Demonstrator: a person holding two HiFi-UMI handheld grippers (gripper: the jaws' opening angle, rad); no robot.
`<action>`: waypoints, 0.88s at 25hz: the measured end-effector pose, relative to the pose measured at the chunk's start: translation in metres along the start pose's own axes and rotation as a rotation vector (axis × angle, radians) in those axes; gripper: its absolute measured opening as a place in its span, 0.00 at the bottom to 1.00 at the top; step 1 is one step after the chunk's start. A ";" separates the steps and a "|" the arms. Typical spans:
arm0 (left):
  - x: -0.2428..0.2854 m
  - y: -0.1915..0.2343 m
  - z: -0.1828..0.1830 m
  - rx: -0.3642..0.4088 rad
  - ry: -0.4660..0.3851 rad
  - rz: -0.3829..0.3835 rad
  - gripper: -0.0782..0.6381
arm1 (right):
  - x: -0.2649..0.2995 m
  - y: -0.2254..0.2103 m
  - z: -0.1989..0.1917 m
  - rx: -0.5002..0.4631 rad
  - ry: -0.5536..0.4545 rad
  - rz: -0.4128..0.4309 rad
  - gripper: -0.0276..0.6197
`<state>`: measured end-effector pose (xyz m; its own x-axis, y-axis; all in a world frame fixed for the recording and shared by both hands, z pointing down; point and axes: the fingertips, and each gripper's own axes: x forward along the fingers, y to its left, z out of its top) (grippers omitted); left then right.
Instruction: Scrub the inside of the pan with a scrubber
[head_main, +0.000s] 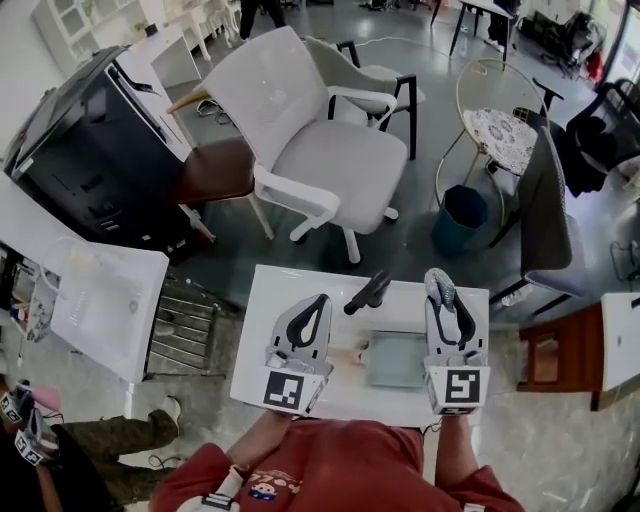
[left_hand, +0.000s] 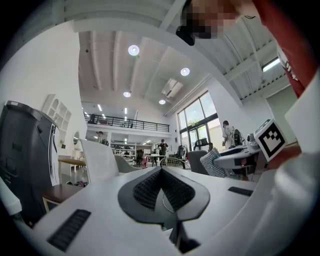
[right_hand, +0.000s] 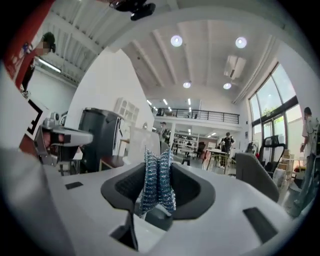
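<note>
Head view: pan (head_main: 395, 360) flat on white surface (head_main: 268, 300), black handle (head_main: 368, 292) pointing away. Left gripper (head_main: 316, 302) and right gripper (head_main: 440, 282) flank it, raised, likely staging before scrubbing (no contact with pan yet).

Left gripper view: fingers (left_hand: 145, 189) together, nothing between, aimed at room.

Right gripper view: fingers (right_hand: 187, 186) clamped on blue mesh scrubber (right_hand: 158, 182), free end protruding, presumably to reach pan interior.

Blue-silver mesh scrubber (right_hand: 158, 182) (pinched upright, folded double) held beside the square grey-green pan (head_main: 395, 360).
</note>
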<state>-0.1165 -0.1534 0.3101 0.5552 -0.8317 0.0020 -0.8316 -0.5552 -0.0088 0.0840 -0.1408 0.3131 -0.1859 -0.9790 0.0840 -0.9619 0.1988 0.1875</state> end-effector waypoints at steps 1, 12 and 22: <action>0.002 0.003 0.010 0.006 -0.021 0.006 0.13 | -0.001 -0.005 0.015 -0.002 -0.045 -0.015 0.30; 0.011 0.025 0.055 0.039 -0.115 0.064 0.13 | -0.009 -0.037 0.071 0.018 -0.235 -0.141 0.31; 0.014 0.018 0.067 0.055 -0.176 0.046 0.13 | -0.004 -0.032 0.062 -0.003 -0.213 -0.139 0.31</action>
<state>-0.1229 -0.1747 0.2430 0.5136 -0.8401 -0.1746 -0.8571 -0.5117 -0.0591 0.1031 -0.1459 0.2462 -0.0898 -0.9845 -0.1507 -0.9807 0.0610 0.1859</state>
